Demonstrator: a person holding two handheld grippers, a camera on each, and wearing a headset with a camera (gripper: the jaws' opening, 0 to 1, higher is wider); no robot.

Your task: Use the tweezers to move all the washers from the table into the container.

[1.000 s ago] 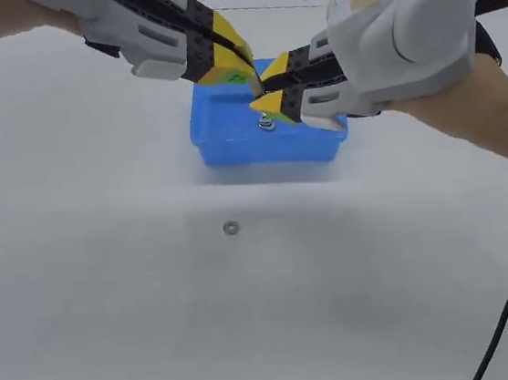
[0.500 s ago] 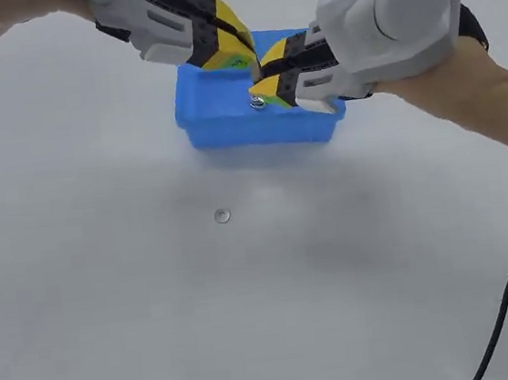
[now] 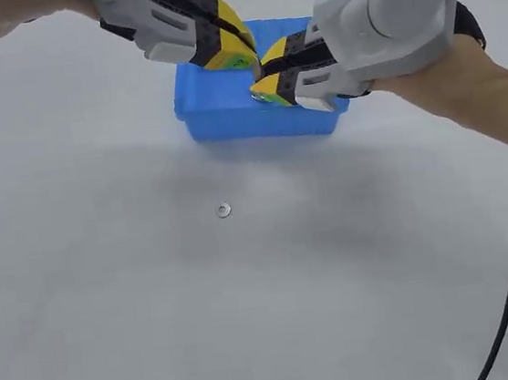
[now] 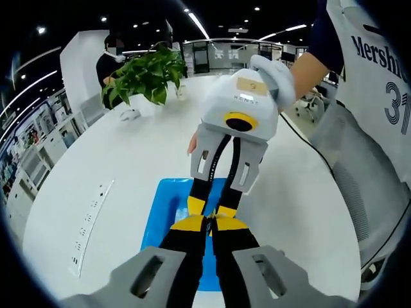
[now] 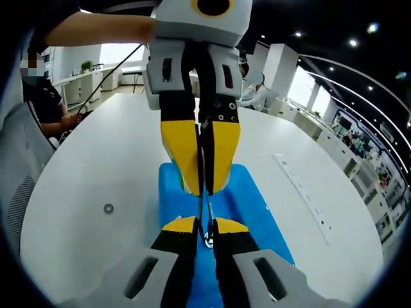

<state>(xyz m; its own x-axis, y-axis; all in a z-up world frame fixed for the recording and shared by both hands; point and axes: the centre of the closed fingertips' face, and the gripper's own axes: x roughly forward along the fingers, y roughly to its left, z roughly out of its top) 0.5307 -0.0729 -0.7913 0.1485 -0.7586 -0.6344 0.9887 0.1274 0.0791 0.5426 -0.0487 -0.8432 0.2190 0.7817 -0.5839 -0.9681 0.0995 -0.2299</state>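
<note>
Up near the top of the head view, the left claw (image 3: pixel 241 56) and right claw (image 3: pixel 268 74) meet tip to tip over the blue container (image 3: pixel 228 124). Both are closed on the tweezers (image 5: pixel 205 205), whose tip pinches the gripped washer (image 5: pixel 207 242) above the container. The loose washer (image 3: pixel 224 211) lies on the white surface (image 3: pixel 250 319), lower in frame, apart from the container.
</note>
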